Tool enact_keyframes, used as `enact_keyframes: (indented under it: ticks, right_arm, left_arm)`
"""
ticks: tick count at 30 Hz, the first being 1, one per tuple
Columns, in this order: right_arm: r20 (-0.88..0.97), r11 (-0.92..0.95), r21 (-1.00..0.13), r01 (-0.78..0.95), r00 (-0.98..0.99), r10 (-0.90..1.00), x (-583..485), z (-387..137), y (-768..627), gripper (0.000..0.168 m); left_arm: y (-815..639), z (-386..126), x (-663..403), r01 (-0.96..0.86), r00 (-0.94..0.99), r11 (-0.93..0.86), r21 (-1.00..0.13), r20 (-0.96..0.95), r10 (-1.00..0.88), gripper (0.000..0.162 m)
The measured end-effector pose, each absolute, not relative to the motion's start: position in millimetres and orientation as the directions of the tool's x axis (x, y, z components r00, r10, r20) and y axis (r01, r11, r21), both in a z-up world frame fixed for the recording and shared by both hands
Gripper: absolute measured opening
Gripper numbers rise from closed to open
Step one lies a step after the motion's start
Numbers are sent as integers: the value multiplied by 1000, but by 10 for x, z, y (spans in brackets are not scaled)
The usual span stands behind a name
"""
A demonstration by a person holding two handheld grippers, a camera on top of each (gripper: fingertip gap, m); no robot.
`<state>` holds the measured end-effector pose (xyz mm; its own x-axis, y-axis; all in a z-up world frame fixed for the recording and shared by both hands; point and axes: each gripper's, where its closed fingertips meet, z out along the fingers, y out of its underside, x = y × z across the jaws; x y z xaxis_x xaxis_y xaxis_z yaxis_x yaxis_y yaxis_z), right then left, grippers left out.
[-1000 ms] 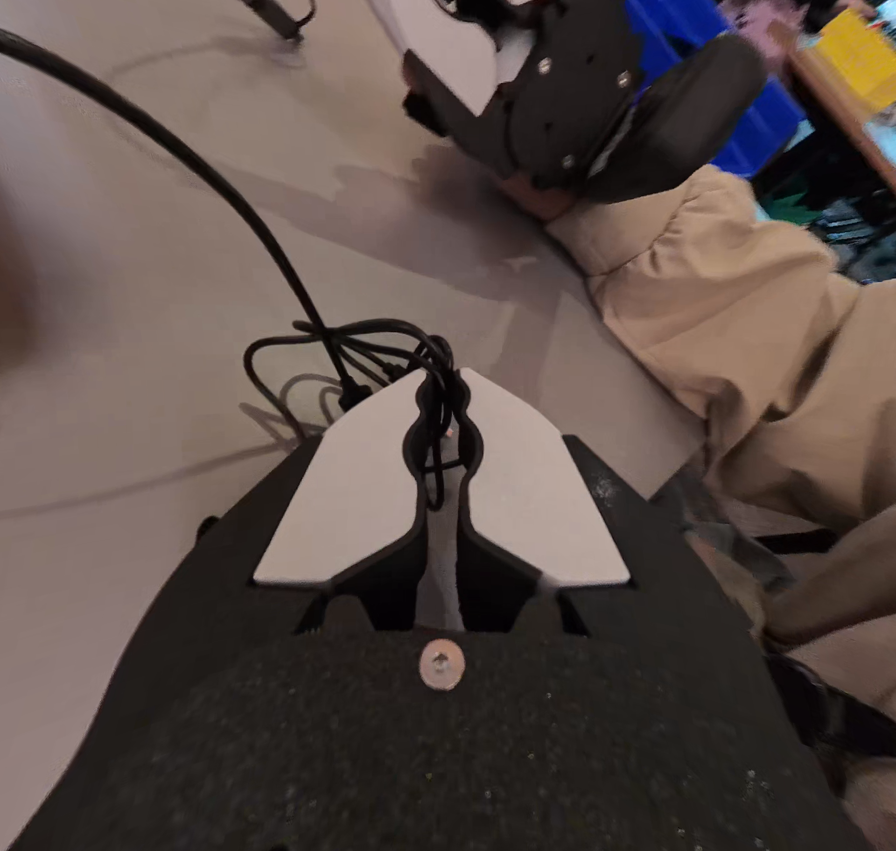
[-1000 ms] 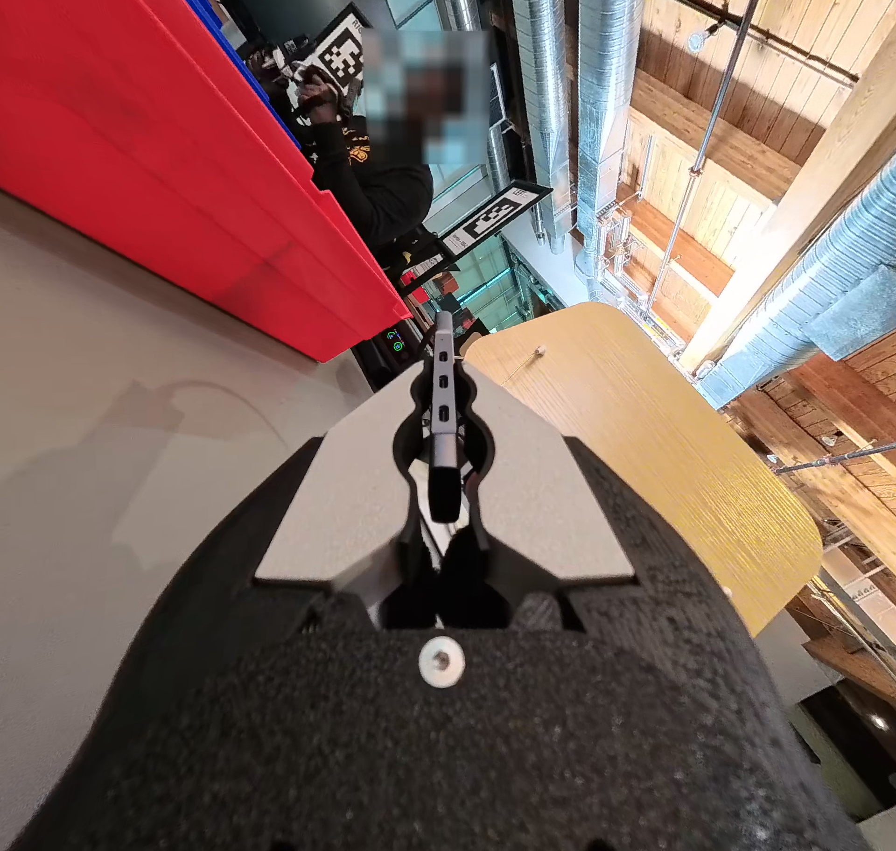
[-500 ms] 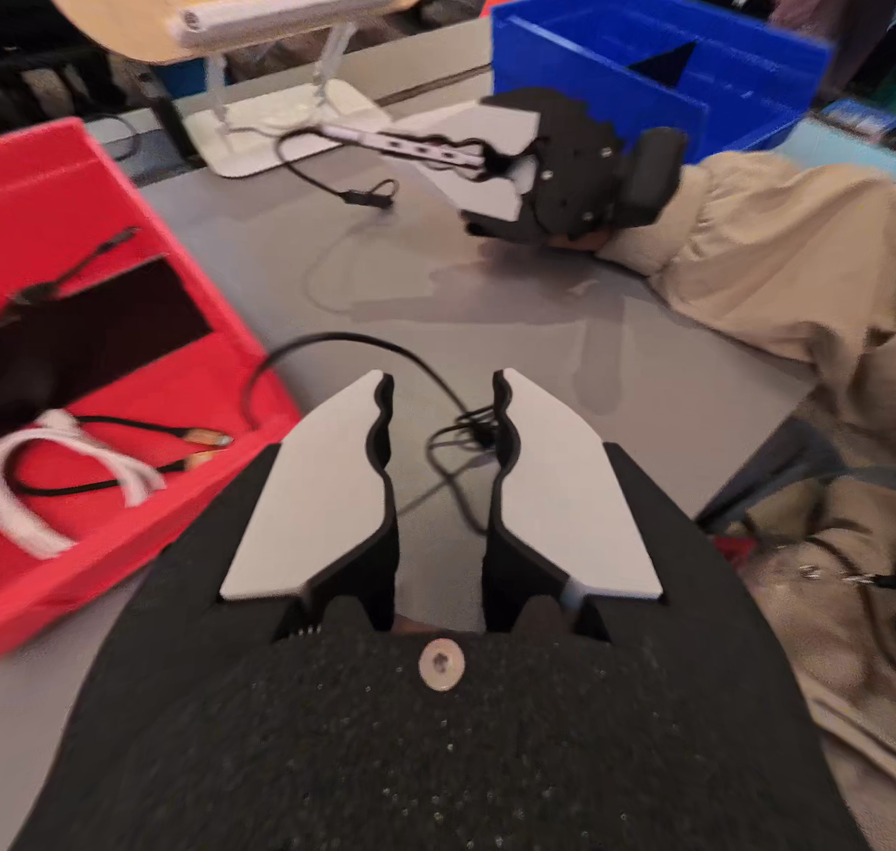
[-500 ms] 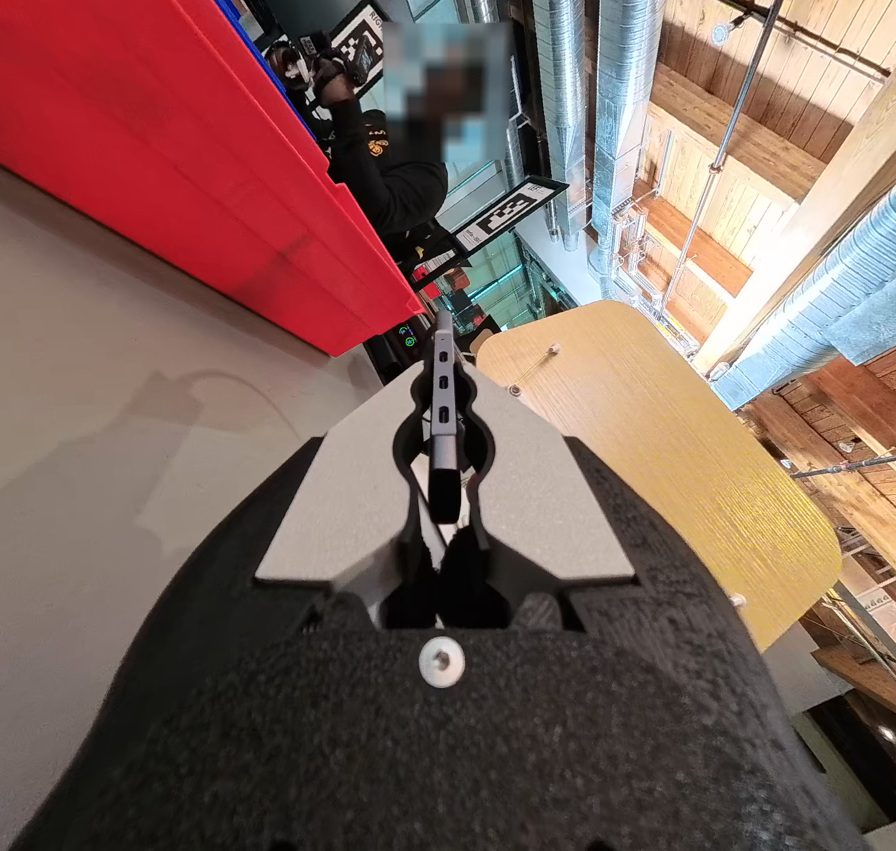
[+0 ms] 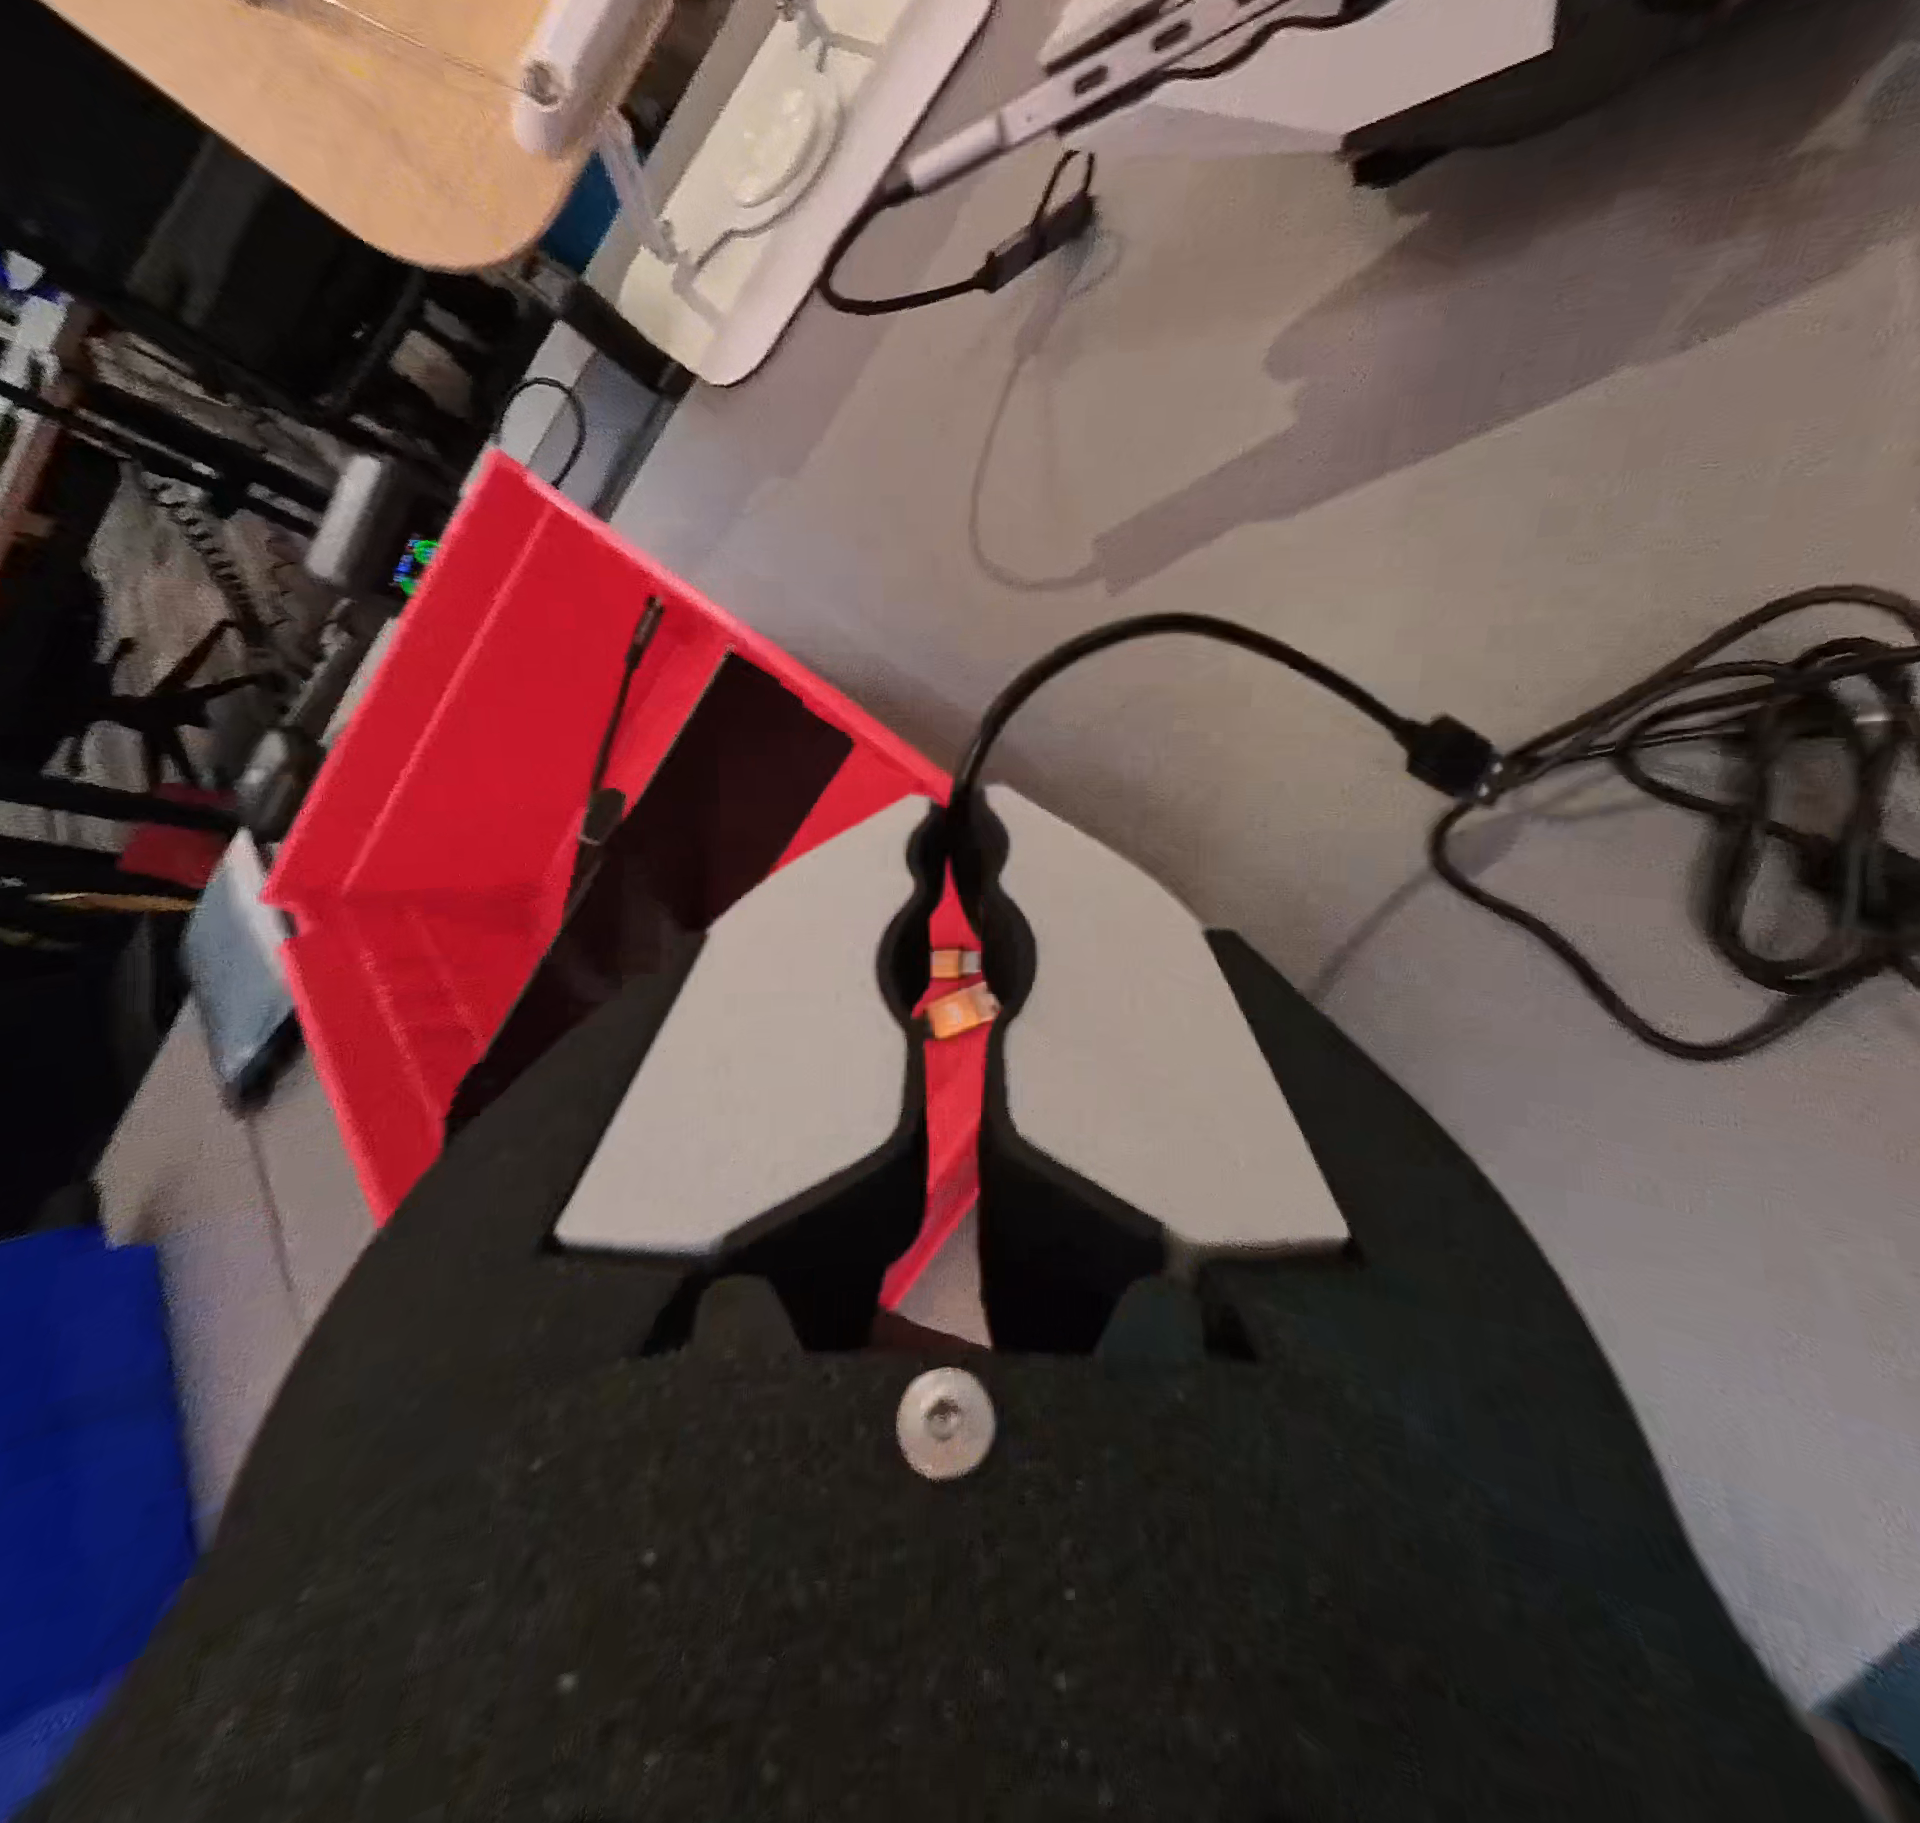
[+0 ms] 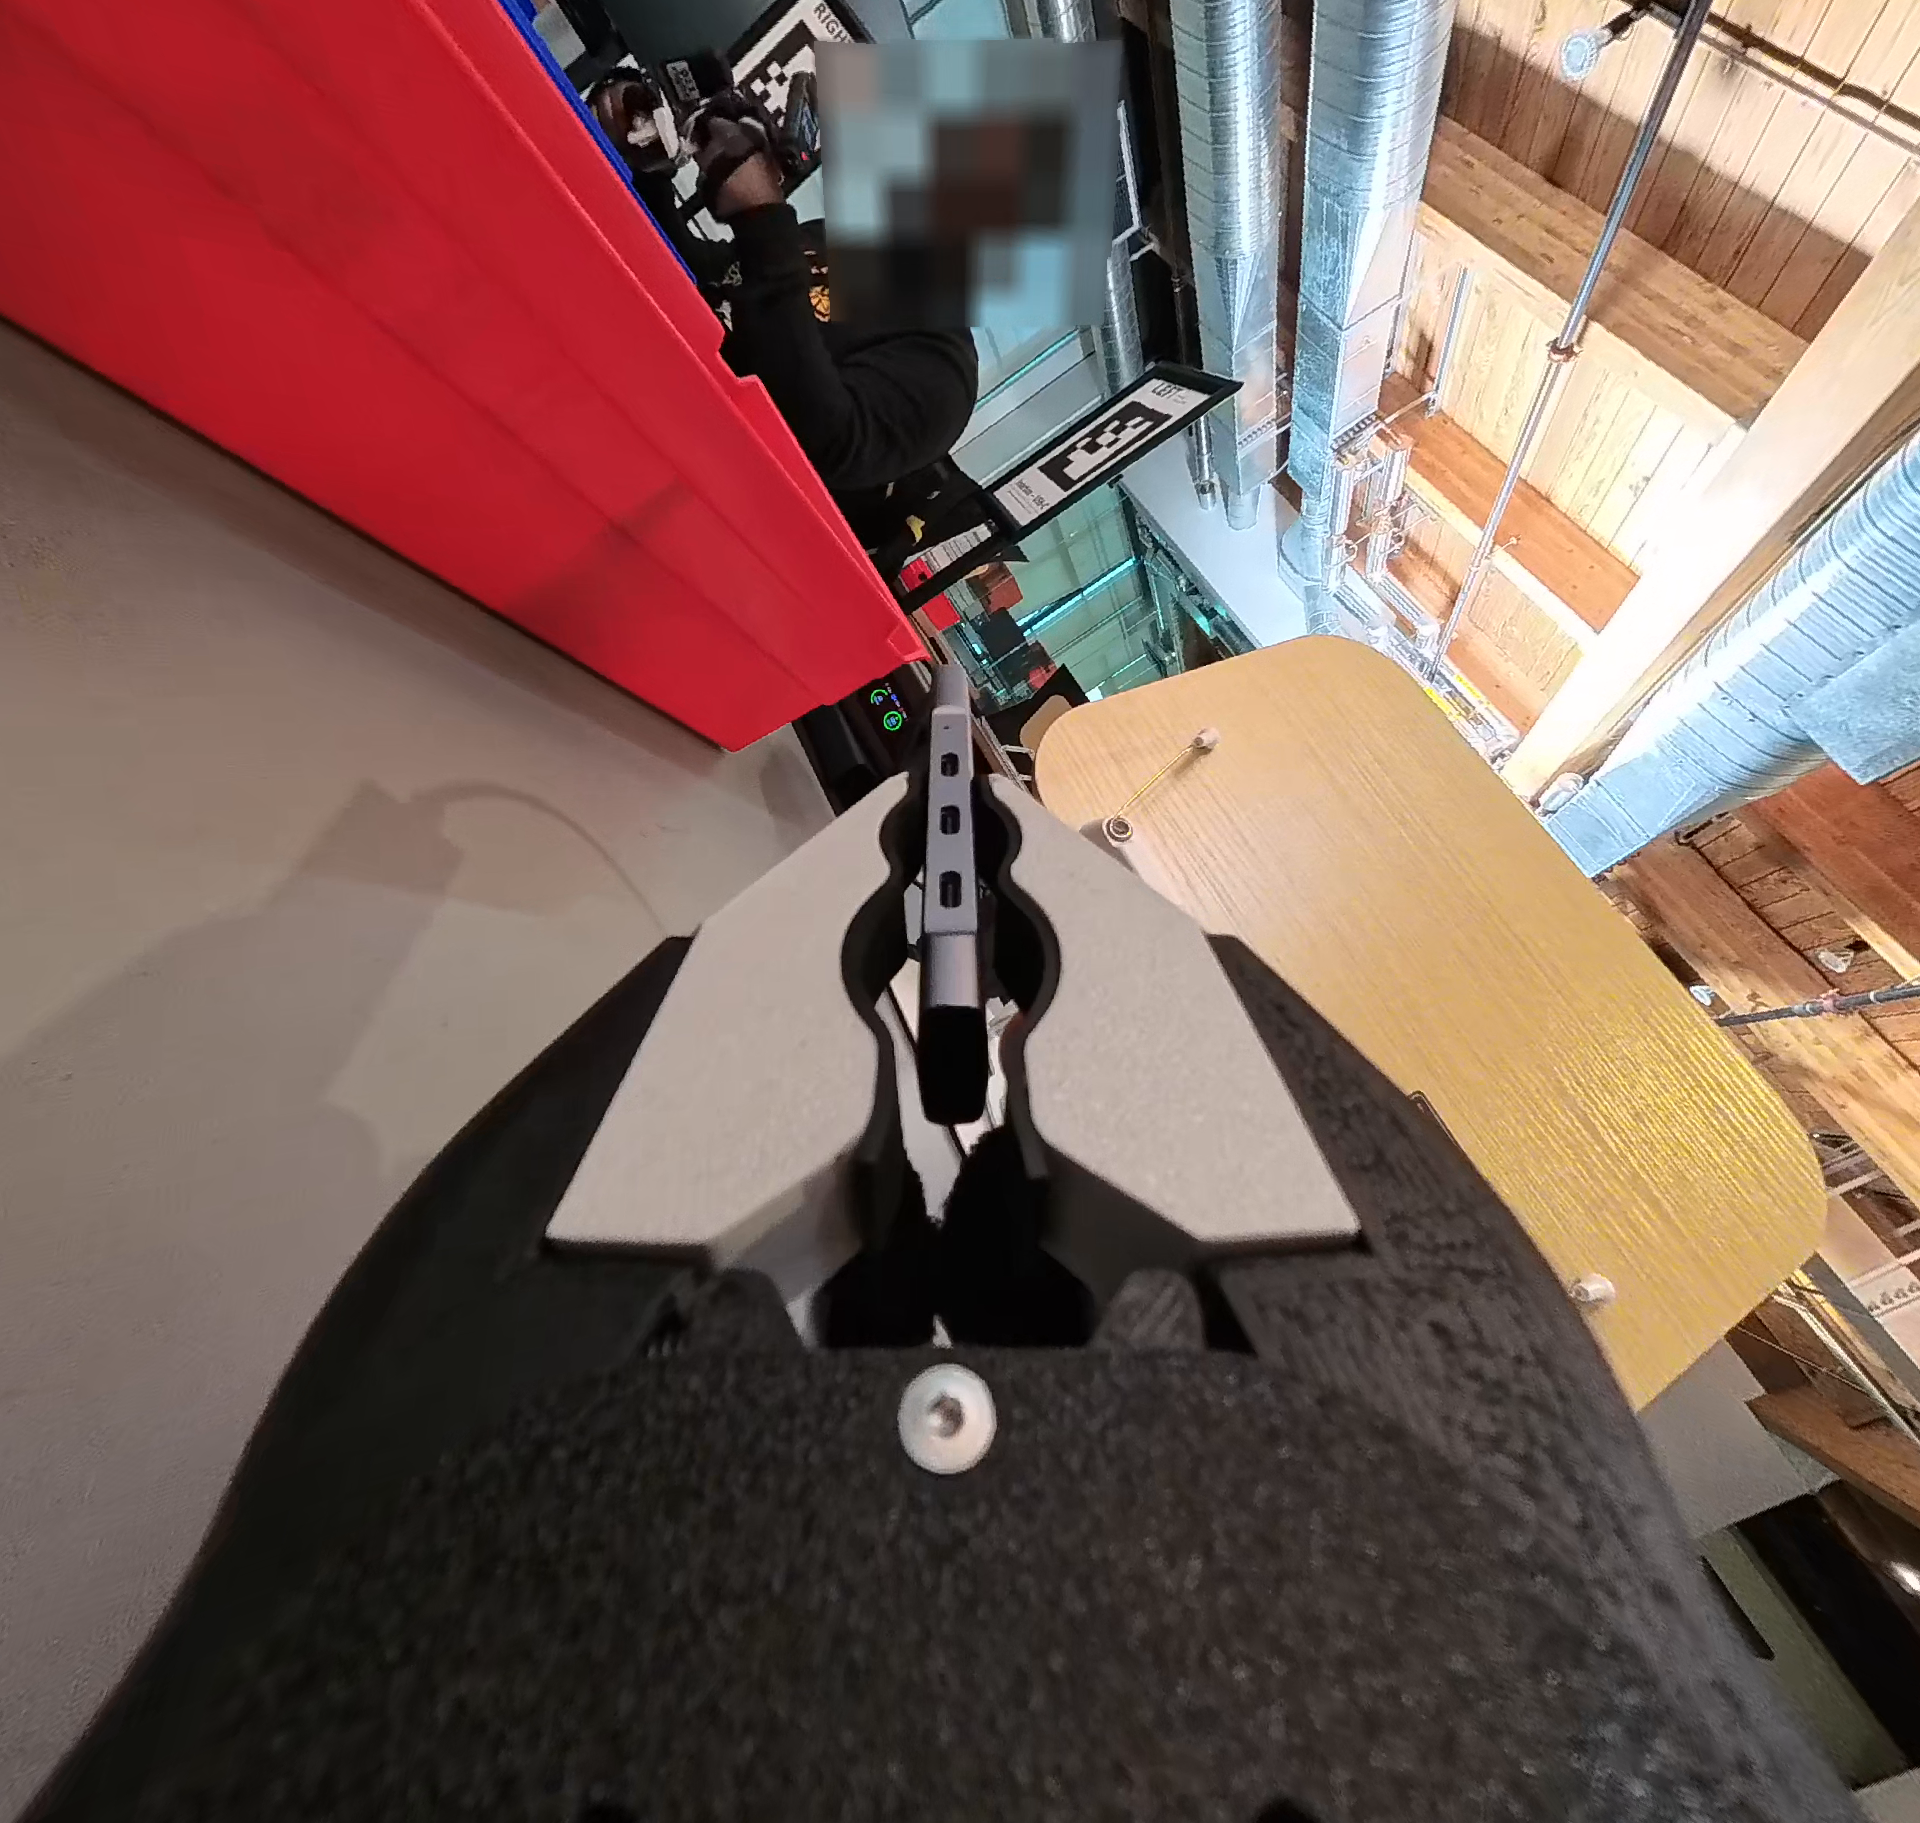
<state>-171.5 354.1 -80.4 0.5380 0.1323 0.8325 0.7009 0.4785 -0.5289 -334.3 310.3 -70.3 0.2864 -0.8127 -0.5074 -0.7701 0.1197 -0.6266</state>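
My left gripper is shut on a black cable at its fingertips. The cable arcs right to a black plug joined to a tangled bundle of black cables on the grey table. Two orange connectors show through the gap between the jaws, inside the red bin. My right gripper is shut on a slim grey hub with three ports, held edge-on. In the left wrist view, that gripper and hub are at the top right, with a short black lead hanging onto the table.
A white stand base carries a wooden board, also seen in the right wrist view. A blue bin is at lower left. The red bin's wall stands left of my right gripper. A person in black stands beyond. About 15 cm separates my left fingertips from my right.
My left gripper opened half a second ago and has shut on one cable. Its view has swung toward the red bin. My right gripper still holds the hub, nearly still.
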Motion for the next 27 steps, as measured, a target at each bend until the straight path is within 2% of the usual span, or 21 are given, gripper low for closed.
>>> enact_keyframes:
  ticks: [1, 5, 8, 10, 12, 15, 18, 20, 25, 27]
  right_arm:
    - [831, 478, -531, 700, 540, 134, -1713, -803, 3543, 8]
    - [829, 473, -536, 700, 543, 135, -1705, -806, 3556, 8]
    - [824, 471, -541, 697, 551, 132, -1693, -794, 3560, 8]
    - [812, 465, -558, 687, 568, 135, -1670, -778, 3570, 8]
    - [800, 459, -573, 679, 585, 133, -1636, -756, 3583, 8]
    - [785, 449, -593, 669, 605, 136, -1597, -741, 3602, 8]
    - [787, 446, -592, 671, 602, 137, -1599, -751, 3605, 8]
    - [793, 450, -584, 676, 593, 139, -1618, -762, 3596, 8]
    - [803, 454, -572, 684, 579, 140, -1643, -780, 3590, 8]
    - [802, 452, -574, 683, 579, 144, -1642, -785, 3592, 8]
  left_arm:
    - [3163, -580, -3365, -765, 305, 144, -628, -551, -777, 3]
    - [3217, 265, -3464, -593, 538, 226, -773, -589, -603, 3]
    - [2928, 768, -3424, -287, 684, 248, -925, -379, -623, 3]
    - [2737, 815, -3399, -64, 717, 147, -987, -147, -681, 3]
    - [2609, 535, -3361, 112, 711, -65, -992, 126, -692, 3]
    - [2463, -311, -3309, 152, 735, -327, -933, 328, -594, 3]
    - [2349, -1098, -3418, 87, 825, -510, -856, 349, -444, 3]
    - [2292, -1361, -3470, 33, 852, -579, -815, 326, -410, 3]
    - [2153, -1512, -3517, -15, 857, -618, -786, 307, -413, 8]
    - [2095, -1535, -3536, -43, 861, -613, -789, 282, -422, 20]
